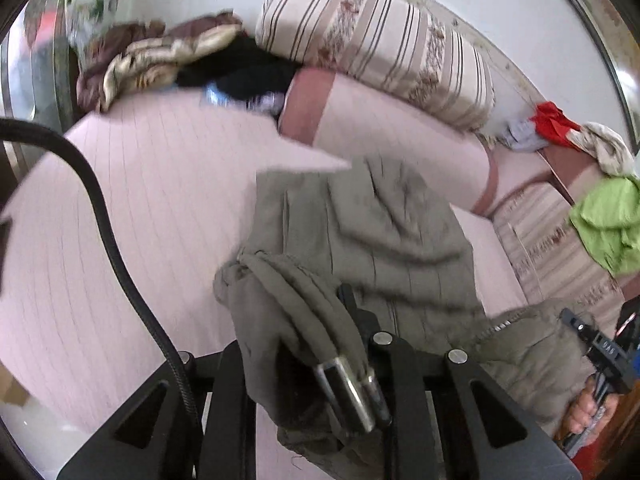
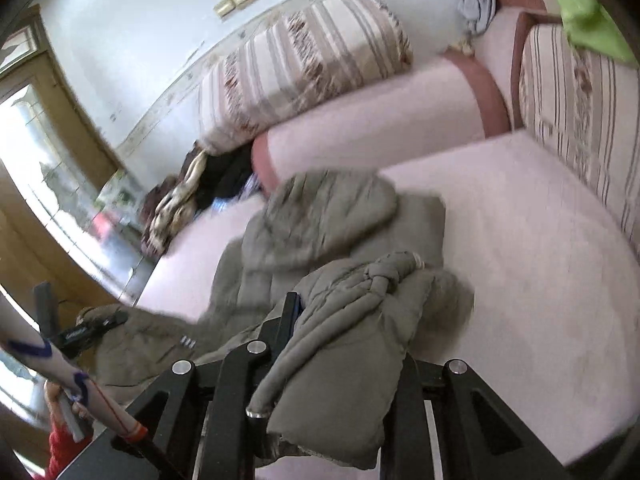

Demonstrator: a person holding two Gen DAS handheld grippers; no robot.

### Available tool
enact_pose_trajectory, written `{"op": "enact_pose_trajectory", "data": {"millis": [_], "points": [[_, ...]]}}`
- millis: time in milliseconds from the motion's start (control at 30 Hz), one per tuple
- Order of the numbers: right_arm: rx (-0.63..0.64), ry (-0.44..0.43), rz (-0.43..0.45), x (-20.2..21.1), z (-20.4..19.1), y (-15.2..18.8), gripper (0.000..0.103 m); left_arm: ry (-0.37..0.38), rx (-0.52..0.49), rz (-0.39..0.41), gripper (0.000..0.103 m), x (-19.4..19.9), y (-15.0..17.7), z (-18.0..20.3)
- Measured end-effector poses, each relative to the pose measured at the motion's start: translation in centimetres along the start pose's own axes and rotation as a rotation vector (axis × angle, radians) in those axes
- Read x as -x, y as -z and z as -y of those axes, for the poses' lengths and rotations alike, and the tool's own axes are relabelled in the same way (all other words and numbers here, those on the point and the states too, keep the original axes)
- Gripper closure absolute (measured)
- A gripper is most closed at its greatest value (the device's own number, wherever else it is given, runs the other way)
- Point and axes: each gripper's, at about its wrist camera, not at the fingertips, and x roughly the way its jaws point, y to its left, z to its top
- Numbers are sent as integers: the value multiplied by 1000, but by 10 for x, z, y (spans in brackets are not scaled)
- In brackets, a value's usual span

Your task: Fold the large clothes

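The grey-green padded jacket (image 1: 380,232) lies partly on the pale pink bed (image 1: 140,208), its near edge lifted off the sheet and bunched over both grippers. At the far left of the left wrist view a window or glass door frame (image 1: 36,80) edges the room, and beside it a brown and cream blanket (image 1: 140,60) is heaped against a black garment (image 1: 244,68) at the head of the bed. Next along, a striped, flower-patterned quilt roll (image 1: 380,44) rests against the pale wall (image 1: 520,12), with a pink bolster (image 1: 400,136) in front of it. Further right a red cloth (image 1: 554,122) and a lime-green garment (image 1: 608,224) sit on a striped cushion at the bed's corner.

The left gripper (image 1: 352,304) is clenched on a fold of the jacket's hem, cloth draped over its fingers. The right gripper (image 2: 344,320) is likewise clamped on a padded edge of the jacket (image 2: 320,224), which hangs over its frame. In the right wrist view a wooden door frame (image 2: 60,92) stands at the left, light switches (image 2: 236,0) on the wall above.
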Motion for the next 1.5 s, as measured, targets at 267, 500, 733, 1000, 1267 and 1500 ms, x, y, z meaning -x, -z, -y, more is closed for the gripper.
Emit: {"op": "enact_pose_trajectory", "data": {"millis": [267,500,733,1000,1267,1500], "points": [[-47,90,-6,-95,15,-91,82,-122,40,2,84,-87,-105,4],[-133,191,-80,-202,63,-138,80,-221,81,-77,81,-216,-168,-2],[-275,207,-156,-285,112,-144,74,-255,146,-196,79,-319,-181,-23],[-386,11,11,-222,128,-153,12,71,198,-135,47,-254,-211,-40],[-158,45,42,-168,64,-141,26,176,133,-3,24,-170,-208,0],[43,201,-44,-245,13,-109,31,88,-94,-142,23,-246,-159,110]]}}
